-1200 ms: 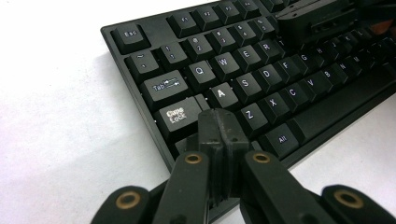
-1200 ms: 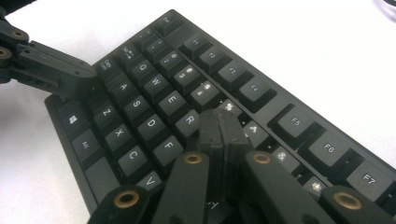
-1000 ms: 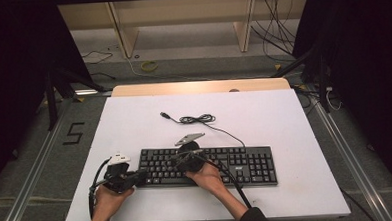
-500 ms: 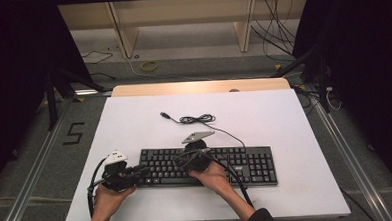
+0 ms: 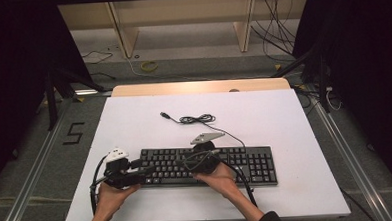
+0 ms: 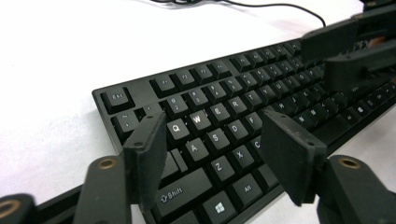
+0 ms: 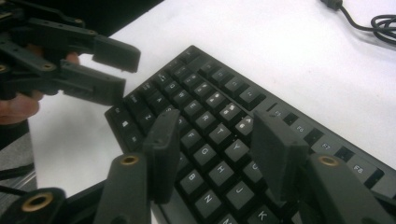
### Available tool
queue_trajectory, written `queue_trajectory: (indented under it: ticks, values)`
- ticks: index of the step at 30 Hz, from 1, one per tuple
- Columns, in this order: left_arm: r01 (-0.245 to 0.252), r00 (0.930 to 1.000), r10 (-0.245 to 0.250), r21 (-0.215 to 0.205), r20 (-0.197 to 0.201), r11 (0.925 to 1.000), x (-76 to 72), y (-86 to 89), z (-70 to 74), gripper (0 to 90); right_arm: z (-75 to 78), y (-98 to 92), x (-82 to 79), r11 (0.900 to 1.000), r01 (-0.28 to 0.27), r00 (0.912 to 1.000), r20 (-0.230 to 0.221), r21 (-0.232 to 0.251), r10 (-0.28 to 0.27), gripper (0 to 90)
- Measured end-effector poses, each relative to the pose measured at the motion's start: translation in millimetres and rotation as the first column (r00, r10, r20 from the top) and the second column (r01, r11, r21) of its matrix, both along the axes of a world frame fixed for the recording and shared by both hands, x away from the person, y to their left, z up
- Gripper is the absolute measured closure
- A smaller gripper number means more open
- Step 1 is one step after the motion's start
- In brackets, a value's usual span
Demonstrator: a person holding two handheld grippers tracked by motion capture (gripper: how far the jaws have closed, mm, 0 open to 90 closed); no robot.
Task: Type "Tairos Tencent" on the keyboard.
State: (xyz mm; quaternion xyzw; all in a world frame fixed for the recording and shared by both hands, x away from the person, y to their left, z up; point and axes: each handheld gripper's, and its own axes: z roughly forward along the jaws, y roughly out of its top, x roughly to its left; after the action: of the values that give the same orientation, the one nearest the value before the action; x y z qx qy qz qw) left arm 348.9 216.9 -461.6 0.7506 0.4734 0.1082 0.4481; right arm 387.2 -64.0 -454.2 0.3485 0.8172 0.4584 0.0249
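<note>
We have the white surface [image 5: 284, 116] under both grippers, broad and bare ahead of them and out past the right gripper, so there is plenty of room to move that way. Its near edge runs close behind our hands, which leaves little slack for pulling back.

The keyboard [image 5: 246, 163] lies flat across the near part of the surface, directly under both grippers, its long side running from one to the other and on past the right one. We judge that it has been set down where it should lie. What is left seems to be lifting our grippers clear.

Its cable [image 5: 197, 119] lies in a loose coil ahead of the right gripper, well apart from the jaws, so a forward sweep could snag it.

The left gripper [image 5: 147, 169] hovers over the left end of the keyboard, jaws apart and just now opening, with nothing pinched between them. The right gripper [image 5: 182, 162] hangs over the middle keys, jaws likewise spread and just opening, holding nothing. The two sets of jaws point at each other, close together, so they should part sideways.
</note>
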Motion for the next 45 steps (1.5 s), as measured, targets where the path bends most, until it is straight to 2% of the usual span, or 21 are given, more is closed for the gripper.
queue_trajectory:
  ticks: [10,18,25,34,38,45]
  values:
    - [-0.005,1.0,0.005,0.004,0.0,1.0,6.8,-7.2,1.8,38.7,0.4,-14.4,-10.2,1.0,-0.001,0.9999,0.011,0.018,0.001,39.9]
    - [0.006,1.0,-0.006,0.018,0.001,0.9998,14.4,-15.8,3.1,41.6,-1.7,-27.3,-18.8,1.0,-0.006,0.9999,0.016,0.021,0.005,36.7]
    - [0.055,0.9985,-0.054,0.035,-0.01,0.9979,21.2,-23.9,3.6,59.0,-2.3,-33.8,-24.0,1.0,-0.011,0.9997,0.021,0.021,0.01,35.1]
    - [0.1,0.9943,-0.097,0.087,-0.044,0.9911,31.2,-36.2,0.1,83.9,-2.7,-37.0,-29.5,0.999,-0.021,0.9995,0.026,0.028,0.02,32.5]
    - [0.118,0.9917,-0.112,0.103,-0.063,0.9877,34.7,-40.7,-2.9,88.8,-2.3,-37.5,-32.4,0.999,-0.024,0.9992,0.034,0.032,0.023,32.1]
    - [0.116,0.9916,-0.108,0.126,-0.071,0.9852,40.2,-44.4,-5.5,89.0,-2.4,-37.6,-36.4,0.999,-0.03,0.9989,0.037,0.033,0.029,32.1]
